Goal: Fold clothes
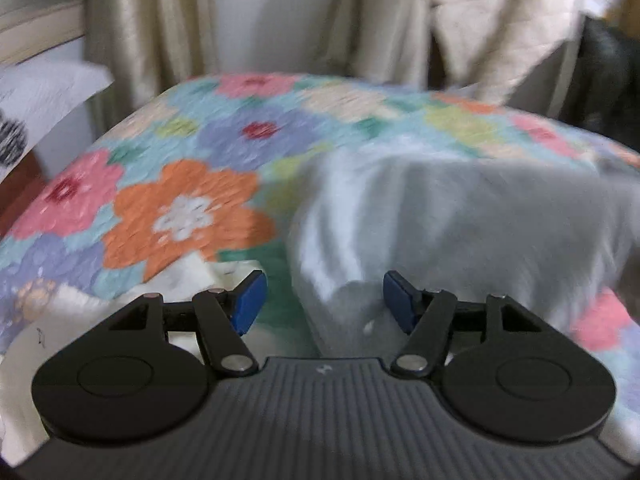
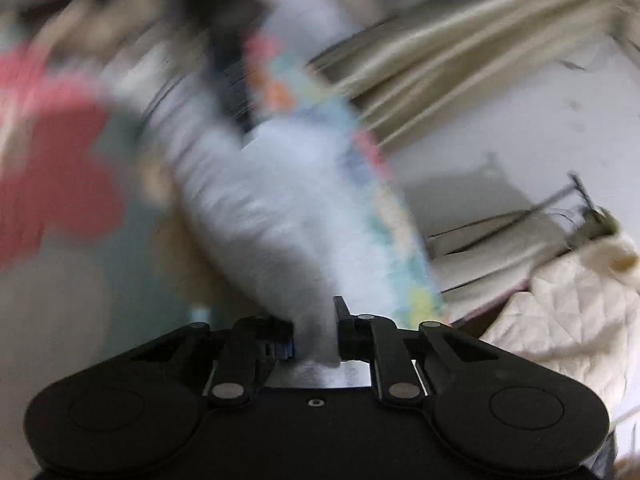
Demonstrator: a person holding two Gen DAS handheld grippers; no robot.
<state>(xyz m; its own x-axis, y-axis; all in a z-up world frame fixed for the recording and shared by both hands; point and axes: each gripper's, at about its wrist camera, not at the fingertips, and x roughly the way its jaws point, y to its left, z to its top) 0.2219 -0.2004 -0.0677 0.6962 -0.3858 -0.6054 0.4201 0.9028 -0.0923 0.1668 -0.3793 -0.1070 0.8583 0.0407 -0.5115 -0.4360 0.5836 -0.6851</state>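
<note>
A: Well, where is the garment?

B: From the left wrist, a pale grey garment (image 1: pixel 460 216) lies rumpled on a floral quilt (image 1: pixel 180 200) of pink, orange and lilac flowers. The left gripper (image 1: pixel 324 304) hangs over its near edge with the blue pads (image 1: pixel 250 302) spread wide; a fold of the cloth sits between them, but neither pad clearly presses it.

A: And the other claw?

B: The right gripper (image 2: pixel 316 340) is clamped on the same grey garment (image 2: pixel 272 208). The cloth runs straight out from between its fingers, which stand close together with the fabric pinched in the narrow gap.

A: What surrounds it?

B: Beige curtains (image 1: pixel 160 32) hang behind the bed, and a white pillow (image 1: pixel 48 92) shows at the left edge. In the right wrist view a cream quilted cover (image 2: pixel 568 320) lies at the right. That view is badly smeared: a strip of the floral quilt (image 2: pixel 384 208) runs beside the garment, and the red patch (image 2: pixel 52 168) at the left is perhaps another piece of clothing, though I cannot tell.
</note>
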